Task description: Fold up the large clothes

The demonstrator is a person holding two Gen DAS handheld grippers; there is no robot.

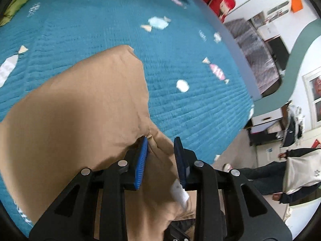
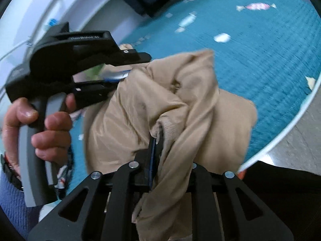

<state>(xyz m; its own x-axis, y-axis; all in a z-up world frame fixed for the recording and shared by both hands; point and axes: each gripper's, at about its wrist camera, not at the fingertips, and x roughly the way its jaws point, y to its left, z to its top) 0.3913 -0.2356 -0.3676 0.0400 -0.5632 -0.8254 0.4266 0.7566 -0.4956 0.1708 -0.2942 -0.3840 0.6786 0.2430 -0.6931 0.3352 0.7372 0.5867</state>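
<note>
Left wrist view: the left gripper [image 1: 160, 140] has tan garment [image 1: 84, 120] fabric running between its blue pads [image 1: 141, 162], which stand apart; whether they pinch it is unclear. The garment spreads ahead and to the left of the fingers over the teal quilt [image 1: 180, 92].

Right wrist view: the right gripper [image 2: 160, 146] is clamped on a bunched fold of the garment, which heaps just ahead of the fingers. A hand [image 2: 42, 128] holds the left gripper at left.

Soft, even daylight is filling both views; motion blur is smearing the quilt [image 1: 100, 40] beyond the fingers, and fisheye distortion is bending the edges.
</note>
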